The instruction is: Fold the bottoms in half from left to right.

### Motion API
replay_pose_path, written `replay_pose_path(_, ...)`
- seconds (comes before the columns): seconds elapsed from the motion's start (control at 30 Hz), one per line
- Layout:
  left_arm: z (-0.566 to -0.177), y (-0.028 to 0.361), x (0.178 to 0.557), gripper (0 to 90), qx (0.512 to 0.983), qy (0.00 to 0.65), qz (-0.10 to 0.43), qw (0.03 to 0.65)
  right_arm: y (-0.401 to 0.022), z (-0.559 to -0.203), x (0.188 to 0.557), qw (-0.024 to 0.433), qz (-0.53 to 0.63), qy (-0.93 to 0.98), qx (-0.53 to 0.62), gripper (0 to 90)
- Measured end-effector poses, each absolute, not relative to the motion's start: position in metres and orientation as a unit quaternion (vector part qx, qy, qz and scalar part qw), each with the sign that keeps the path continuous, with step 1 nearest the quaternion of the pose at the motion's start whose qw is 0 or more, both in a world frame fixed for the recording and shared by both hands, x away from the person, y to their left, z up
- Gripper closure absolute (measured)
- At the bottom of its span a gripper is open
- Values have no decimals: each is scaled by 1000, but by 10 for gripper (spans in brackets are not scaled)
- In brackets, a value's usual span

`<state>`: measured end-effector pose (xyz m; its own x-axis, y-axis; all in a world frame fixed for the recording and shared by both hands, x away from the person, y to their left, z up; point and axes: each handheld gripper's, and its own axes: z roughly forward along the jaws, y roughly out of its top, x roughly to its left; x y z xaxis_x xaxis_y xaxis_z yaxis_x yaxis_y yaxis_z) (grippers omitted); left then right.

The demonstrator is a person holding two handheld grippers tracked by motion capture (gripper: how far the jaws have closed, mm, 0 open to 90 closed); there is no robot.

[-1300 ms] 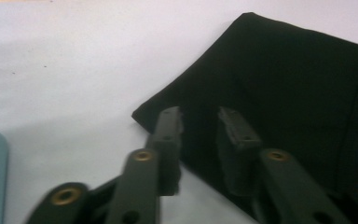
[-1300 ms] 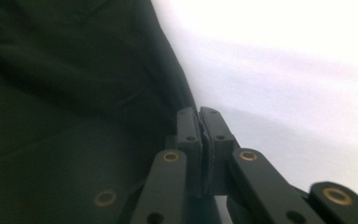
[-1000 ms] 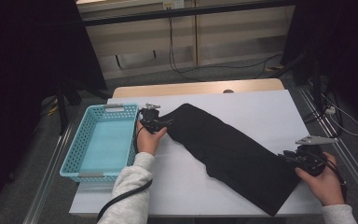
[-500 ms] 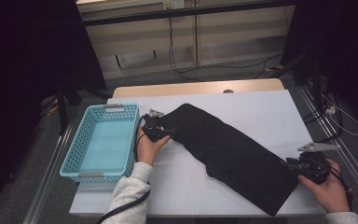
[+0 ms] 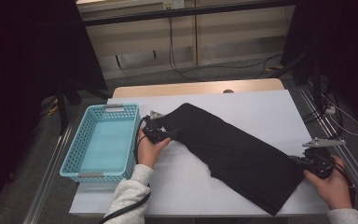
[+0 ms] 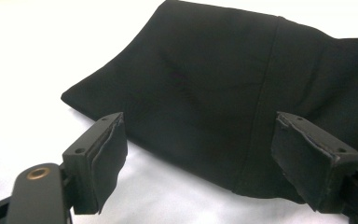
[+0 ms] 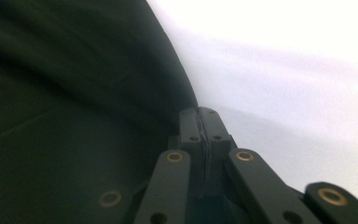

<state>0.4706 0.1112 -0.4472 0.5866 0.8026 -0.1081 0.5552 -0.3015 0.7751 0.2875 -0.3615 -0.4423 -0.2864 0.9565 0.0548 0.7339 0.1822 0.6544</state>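
A long black cloth (image 5: 233, 149) lies flat and slantwise across the white table (image 5: 270, 107). My left gripper (image 5: 168, 134) is at its far left end. Its jaws have just been opening and now stand open (image 6: 198, 126), with the cloth's (image 6: 214, 84) edge lying between the pads, untouched. My right gripper (image 5: 294, 161) is at the cloth's near right end. Its jaws have just been closing and are now shut (image 7: 199, 112), pinched together on the cloth's (image 7: 65, 93) edge.
A light blue plastic basket (image 5: 70, 172) stands on the table's left side, beside my left hand. Metal rails run along both sides of the table. Cables lie on the floor beyond the far edge.
The left hand has shifted slightly at the cloth's far end. The right hand has slid a little towards the near edge. The cloth lies much as before.
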Motion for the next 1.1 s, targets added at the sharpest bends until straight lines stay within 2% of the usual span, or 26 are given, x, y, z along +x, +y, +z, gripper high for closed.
replay_pose_path(0.1,-447,112,471,178,793,430,154,404,-363,-447,290,183,292,745,571,891)
replay_pose_path(0.23,-449,115,473,167,791,437,150,401,-358,-445,288,174,295,750,565,824)
replay_pose_path(0.5,-448,116,473,157,791,436,150,402,-348,-439,283,191,307,750,555,586)
replay_pose_path(0.63,-449,118,474,149,790,439,149,401,-339,-437,286,207,315,753,540,528)
replay_pose_path(0.77,-449,120,477,138,783,452,151,401,-338,-441,290,198,321,750,544,418)
replay_pose_path(0.93,-448,123,486,124,770,476,154,396,-336,-443,290,198,328,748,543,346)
replay_pose_path(1.1,-454,120,497,119,774,489,161,369,-331,-441,290,197,338,748,536,327)
